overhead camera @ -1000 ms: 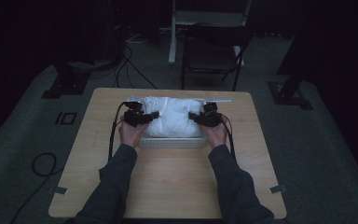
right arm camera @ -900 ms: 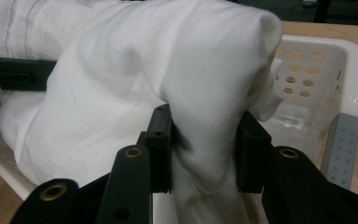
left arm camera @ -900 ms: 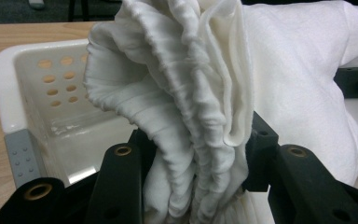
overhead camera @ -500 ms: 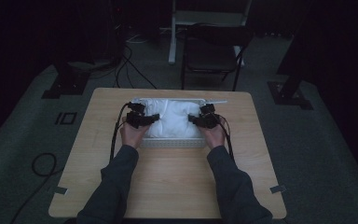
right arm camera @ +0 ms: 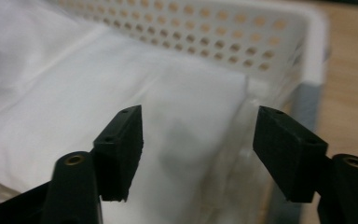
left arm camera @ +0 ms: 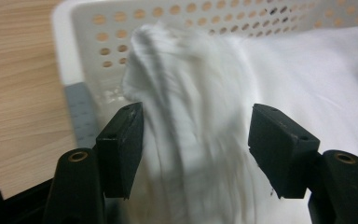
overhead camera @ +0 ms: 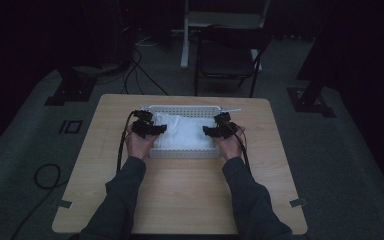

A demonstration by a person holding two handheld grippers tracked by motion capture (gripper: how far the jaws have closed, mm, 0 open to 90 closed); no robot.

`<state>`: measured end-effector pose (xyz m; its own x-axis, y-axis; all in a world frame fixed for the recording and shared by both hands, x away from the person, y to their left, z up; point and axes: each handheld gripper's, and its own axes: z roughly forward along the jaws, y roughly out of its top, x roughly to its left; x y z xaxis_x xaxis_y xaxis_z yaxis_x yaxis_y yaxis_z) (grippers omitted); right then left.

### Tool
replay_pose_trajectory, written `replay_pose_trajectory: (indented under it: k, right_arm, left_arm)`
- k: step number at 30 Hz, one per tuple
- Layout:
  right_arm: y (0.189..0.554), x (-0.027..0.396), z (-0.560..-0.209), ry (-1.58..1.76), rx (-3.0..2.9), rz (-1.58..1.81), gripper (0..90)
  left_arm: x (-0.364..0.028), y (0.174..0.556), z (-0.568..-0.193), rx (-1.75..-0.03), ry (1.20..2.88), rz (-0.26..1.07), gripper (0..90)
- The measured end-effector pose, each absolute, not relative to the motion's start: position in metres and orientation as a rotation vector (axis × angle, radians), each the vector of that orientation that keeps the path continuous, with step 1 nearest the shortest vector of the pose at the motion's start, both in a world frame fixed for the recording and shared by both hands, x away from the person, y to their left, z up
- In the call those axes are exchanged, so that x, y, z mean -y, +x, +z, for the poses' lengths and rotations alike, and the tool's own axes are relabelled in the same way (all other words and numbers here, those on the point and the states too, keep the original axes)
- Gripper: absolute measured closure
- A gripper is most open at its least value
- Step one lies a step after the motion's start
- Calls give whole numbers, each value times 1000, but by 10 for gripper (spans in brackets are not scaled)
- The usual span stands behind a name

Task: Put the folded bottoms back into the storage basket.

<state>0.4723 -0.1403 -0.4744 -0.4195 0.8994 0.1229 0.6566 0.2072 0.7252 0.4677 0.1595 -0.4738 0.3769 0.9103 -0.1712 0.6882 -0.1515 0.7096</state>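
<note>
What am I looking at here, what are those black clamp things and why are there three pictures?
A person at a wooden table holds a hand-held gripper in each hand: the left hand-held gripper and the right hand-held gripper. The high view looks down from above; the other two come from cameras riding on each tool, looking along its black jaws. On the table stands a white perforated basket with white cloth inside. Both pairs of jaws have just been opening; cloth lies between them, but nothing is gripped.
</note>
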Motion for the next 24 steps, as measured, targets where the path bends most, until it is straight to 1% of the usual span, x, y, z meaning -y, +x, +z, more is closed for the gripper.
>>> replay_pose_trajectory:
  k: [2, 4, 8, 13, 24]
  right_arm:
    - [470, 142, -468, 1424, -2149, 1060, 331]
    - [468, 143, -464, 1406, -2133, 1055, 342]
    - [463, 146, -463, 1409, -2116, 1074, 346]
    - [456, 153, -464, 1430, -2120, 1102, 351]
    - [440, 167, -452, 1406, -2088, 1133, 353]
  left_arm:
    - [-163, 465, -470, -1380, 1886, 423, 362]
    - [-166, 463, -469, -1373, 1869, 419, 363]
    - [-174, 455, -459, -1338, 1843, 454, 370]
    - [-181, 442, -456, -1310, 1785, 426, 374]
    - [-186, 417, -452, -1259, 1783, 466, 374]
